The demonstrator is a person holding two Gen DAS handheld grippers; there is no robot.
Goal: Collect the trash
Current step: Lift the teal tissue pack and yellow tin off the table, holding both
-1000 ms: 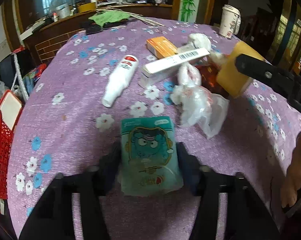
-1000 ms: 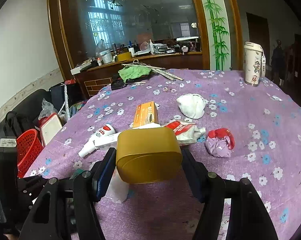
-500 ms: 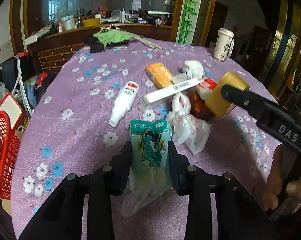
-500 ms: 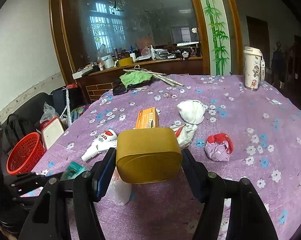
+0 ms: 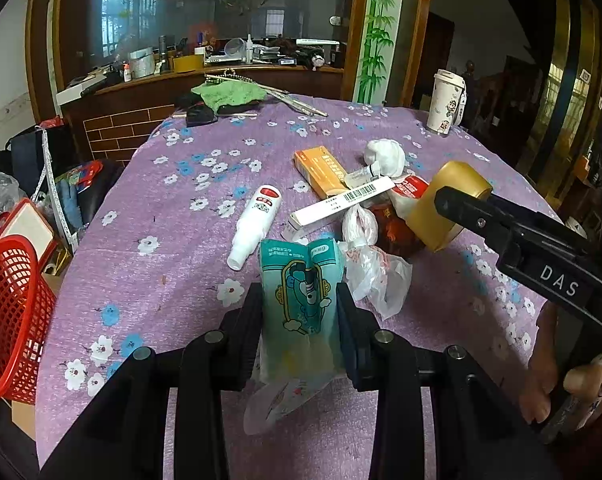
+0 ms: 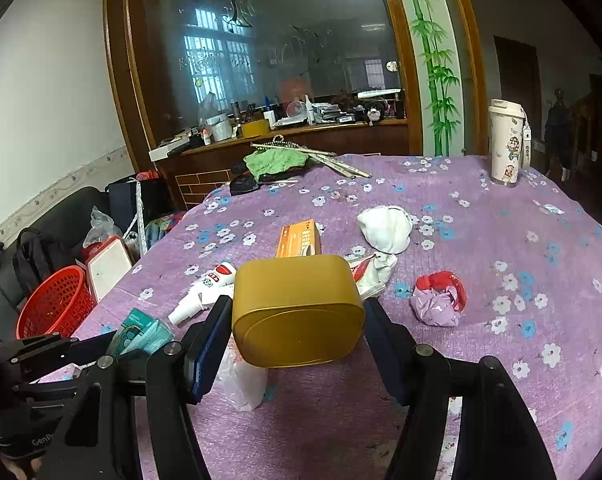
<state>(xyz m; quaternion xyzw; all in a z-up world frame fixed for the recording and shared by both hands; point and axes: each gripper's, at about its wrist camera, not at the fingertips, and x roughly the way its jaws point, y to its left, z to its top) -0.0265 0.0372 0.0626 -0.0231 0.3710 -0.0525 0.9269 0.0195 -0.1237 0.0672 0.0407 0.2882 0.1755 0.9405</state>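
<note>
My left claw [image 5: 301,312] pinches the teal cartoon-printed plastic packet [image 5: 303,300], long axis running away from me, now squeezed narrower and lifted higher above the purple flowered surface [image 5: 149,216] than a second ago. My right claw [image 6: 297,320] still clamps the gold rounded tin [image 6: 297,310], base facing me, right of the packet, above a white plastic bottle [image 5: 255,218].
</note>
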